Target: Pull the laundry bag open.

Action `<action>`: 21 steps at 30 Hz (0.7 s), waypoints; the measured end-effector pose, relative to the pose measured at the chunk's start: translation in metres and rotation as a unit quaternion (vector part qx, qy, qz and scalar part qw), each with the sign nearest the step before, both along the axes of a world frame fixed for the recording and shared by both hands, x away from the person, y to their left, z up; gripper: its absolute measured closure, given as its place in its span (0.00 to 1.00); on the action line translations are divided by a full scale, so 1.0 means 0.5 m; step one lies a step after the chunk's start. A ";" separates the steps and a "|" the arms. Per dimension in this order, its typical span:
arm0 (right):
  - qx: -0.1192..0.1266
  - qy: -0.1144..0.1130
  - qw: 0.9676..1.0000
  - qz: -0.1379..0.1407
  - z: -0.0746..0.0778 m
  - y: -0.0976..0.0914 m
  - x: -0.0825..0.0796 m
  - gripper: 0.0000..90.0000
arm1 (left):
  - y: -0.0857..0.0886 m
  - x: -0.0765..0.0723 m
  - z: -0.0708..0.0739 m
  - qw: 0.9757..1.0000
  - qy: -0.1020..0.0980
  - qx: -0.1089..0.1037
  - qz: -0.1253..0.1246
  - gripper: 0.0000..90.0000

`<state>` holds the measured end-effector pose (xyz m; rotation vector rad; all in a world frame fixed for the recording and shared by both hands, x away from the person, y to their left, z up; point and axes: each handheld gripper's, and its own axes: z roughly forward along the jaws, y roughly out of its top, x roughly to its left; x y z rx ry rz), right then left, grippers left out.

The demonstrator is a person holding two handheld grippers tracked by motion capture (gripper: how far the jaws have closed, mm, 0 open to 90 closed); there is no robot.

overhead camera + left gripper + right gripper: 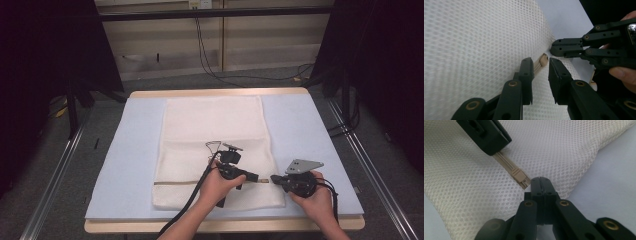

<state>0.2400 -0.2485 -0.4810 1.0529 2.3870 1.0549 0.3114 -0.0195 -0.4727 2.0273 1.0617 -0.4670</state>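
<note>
Low in the frame: left gripper [540, 75], jaws apart astride beige zipper [541, 62] of white mesh laundry bag [215, 125]; right gripper [540, 182] clamped on bag's edge.

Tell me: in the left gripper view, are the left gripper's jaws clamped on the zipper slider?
No: the left gripper stands open, the zipper slider untouched beyond its tips.

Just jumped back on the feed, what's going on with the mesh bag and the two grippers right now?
A person works on a white mesh bag lying flat on a blue mat. The right gripper is shut at the bag's edge, right beside the end of the beige zipper; whether it pinches mesh I cannot tell. The left gripper has its jaws apart on either side of the zipper slider, not yet pressing it. The zipper looks closed.
</note>
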 end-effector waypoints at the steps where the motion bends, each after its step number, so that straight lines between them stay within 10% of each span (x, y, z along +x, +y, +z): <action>1: 0.001 0.000 1.000 0.000 0.000 0.000 0.000 1.00 | -0.007 -0.002 -0.003 1.000 0.005 -0.006 0.006 0.80; 21: 0.016 0.004 1.000 -0.007 -0.005 -0.005 -0.001 1.00 | -0.056 -0.005 -0.021 0.999 0.024 -0.003 0.023 0.97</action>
